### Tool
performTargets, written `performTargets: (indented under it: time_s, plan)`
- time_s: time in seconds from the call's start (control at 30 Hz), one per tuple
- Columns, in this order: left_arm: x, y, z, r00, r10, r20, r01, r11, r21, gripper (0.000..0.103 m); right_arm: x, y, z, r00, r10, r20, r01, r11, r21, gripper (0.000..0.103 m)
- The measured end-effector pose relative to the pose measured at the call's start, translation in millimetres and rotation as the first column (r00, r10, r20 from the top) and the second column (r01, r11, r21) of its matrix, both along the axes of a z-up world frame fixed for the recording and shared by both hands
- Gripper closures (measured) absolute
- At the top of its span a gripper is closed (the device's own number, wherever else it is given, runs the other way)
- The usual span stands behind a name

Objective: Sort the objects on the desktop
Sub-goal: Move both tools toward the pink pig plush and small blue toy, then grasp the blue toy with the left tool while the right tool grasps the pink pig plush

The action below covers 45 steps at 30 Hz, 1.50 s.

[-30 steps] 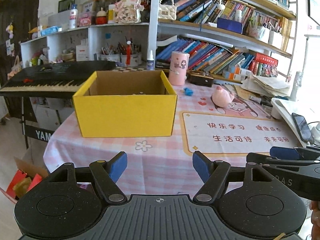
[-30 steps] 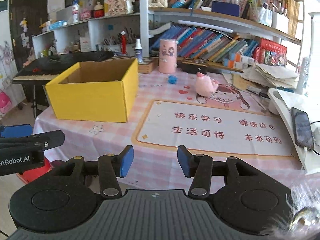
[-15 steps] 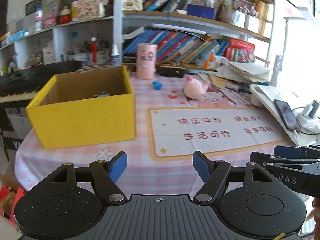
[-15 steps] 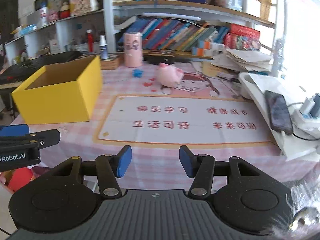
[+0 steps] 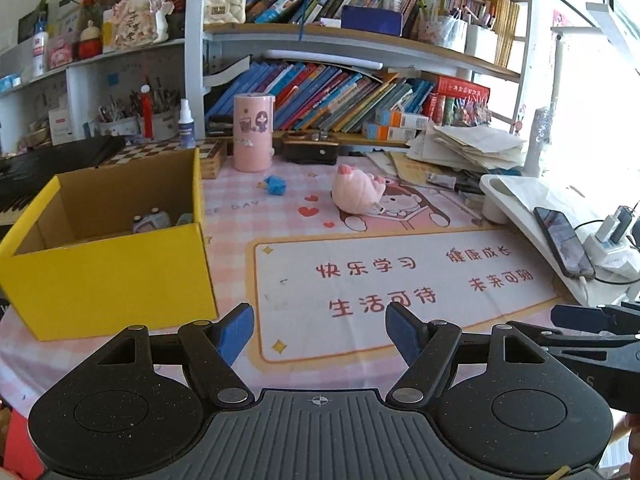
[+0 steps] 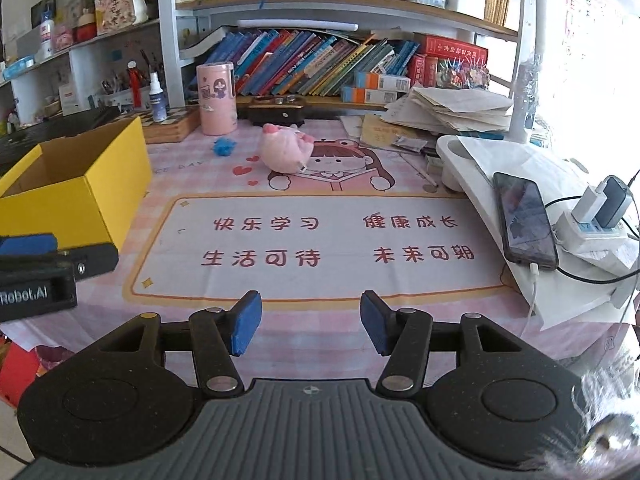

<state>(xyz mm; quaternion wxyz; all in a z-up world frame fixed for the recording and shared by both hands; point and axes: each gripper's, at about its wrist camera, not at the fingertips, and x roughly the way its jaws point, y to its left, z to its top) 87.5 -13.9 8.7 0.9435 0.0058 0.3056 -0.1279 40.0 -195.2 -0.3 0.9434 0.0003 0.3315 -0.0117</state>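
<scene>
A yellow cardboard box (image 5: 104,280) stands open at the table's left, with small items (image 5: 154,219) inside; it also shows in the right wrist view (image 6: 80,196). A pink plush pig (image 5: 358,192) (image 6: 284,150) and a small blue toy (image 5: 276,185) (image 6: 225,146) lie on the far part of the mat. My left gripper (image 5: 320,334) is open and empty above the table's near edge. My right gripper (image 6: 310,322) is open and empty, just right of it.
A pink cup (image 5: 253,132), spray bottle (image 5: 186,124) and dark case (image 5: 311,153) stand at the back before bookshelves. A white stand (image 6: 500,160) with a phone (image 6: 524,220), a power strip (image 6: 592,224) and paper stacks (image 6: 452,114) fill the right side.
Both grippers have swung right and moved forward over the table. The yellow box has shifted to the left in both views. Both grippers stay open.
</scene>
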Motion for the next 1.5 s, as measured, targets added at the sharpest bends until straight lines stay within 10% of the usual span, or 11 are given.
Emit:
performTargets:
  time_s: [0.37,1.5]
  plan:
    - [42.5,-41.8,-8.6,0.999,-0.033,0.002,0.033,0.997,0.064,0.029,50.9,-28.7,-10.0,0.999,-0.003,-0.032,0.004,0.999,0.032,0.05]
    - [210.6,-59.4,-3.6,0.923,0.385,0.002,-0.382,0.917,0.111,0.029,319.9,-34.5,-31.2,0.969,0.247,0.025,-0.248,0.957,0.149,0.008]
